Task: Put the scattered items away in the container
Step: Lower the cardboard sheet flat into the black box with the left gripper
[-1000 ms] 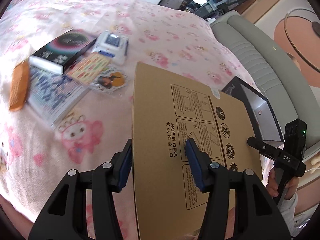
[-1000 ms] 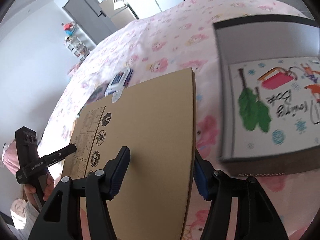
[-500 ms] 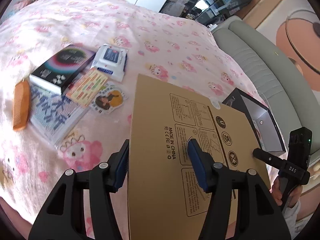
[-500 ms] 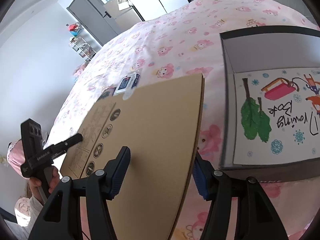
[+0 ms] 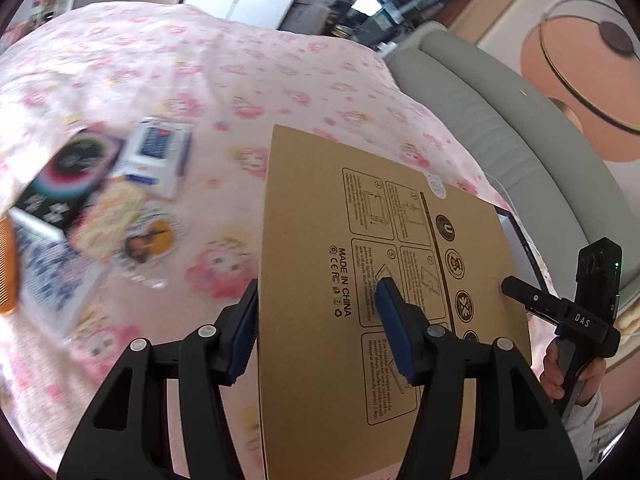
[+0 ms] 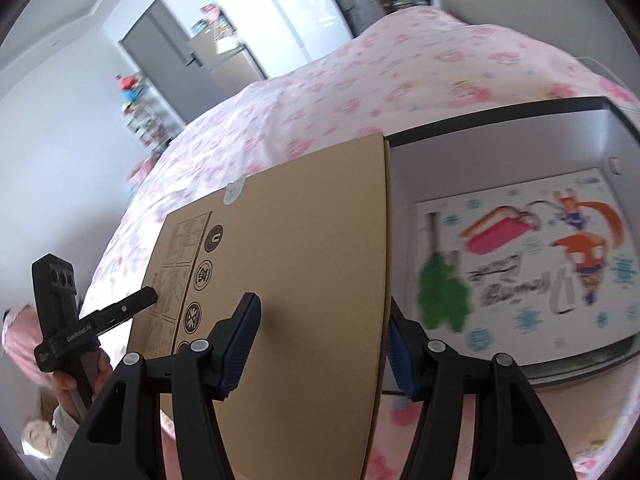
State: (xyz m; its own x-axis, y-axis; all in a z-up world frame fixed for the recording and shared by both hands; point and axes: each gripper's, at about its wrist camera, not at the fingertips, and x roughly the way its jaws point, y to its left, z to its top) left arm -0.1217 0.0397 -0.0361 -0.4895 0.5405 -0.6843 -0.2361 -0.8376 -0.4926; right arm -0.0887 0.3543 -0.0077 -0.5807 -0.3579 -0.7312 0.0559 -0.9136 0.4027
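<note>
Between the two grippers, above the pink bed [image 5: 248, 80], hangs a flat brown cardboard sleeve [image 5: 360, 240], its far corner just over the rim of the grey box [image 6: 500, 120]. It looks light, thin and stiff, but wide, so I think it can bend or swing if held at one edge only. The left gripper [image 5: 316, 328] is clamped on its left edge, and the right gripper [image 6: 320, 344] is clamped on the opposite edge. A colourful drawing book [image 6: 520, 264] already lies in the box; other items [image 5: 104, 200] stay well apart on the bed.
</note>
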